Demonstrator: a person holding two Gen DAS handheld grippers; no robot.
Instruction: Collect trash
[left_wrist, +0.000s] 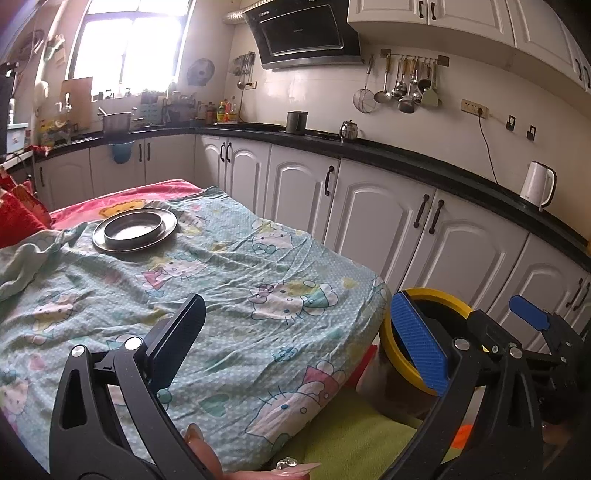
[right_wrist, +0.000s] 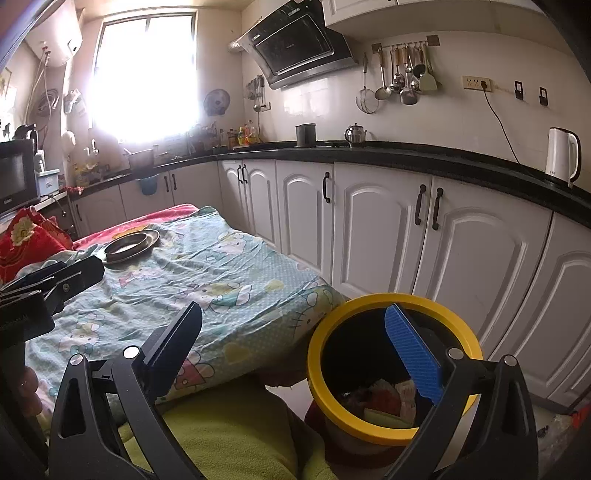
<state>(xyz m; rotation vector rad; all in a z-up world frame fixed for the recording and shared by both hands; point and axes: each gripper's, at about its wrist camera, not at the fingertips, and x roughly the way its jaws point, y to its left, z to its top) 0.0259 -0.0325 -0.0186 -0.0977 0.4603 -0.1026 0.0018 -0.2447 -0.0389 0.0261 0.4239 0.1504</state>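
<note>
Right now we are holding both hand-held grippers over the near edge of a cloth-covered table, and neither one is pinching anything. We are keeping the right hand-held gripper spread wide, its blue-padded finger hanging directly over the mouth of the yellow-rimmed trash bin, which is standing on the floor just off the table's near right corner. Inside the bin we are seeing what looks like crumpled paper and wrappers lying at the bottom, so the trash in view is sitting below and slightly right of this gripper's centre. We are likewise holding the left hand-held gripper spread and empty; from its camera the bin is lying to its right, beyond the table corner, with the other gripper between. The right hand is therefore the nearer one to the bin. On the patterned cloth we are finding no loose trash at all, only a metal dish resting at the far end, well apart from both grippers. We are judging that collection is largely finished, unless more litter is lying outside what these views are showing.
</note>
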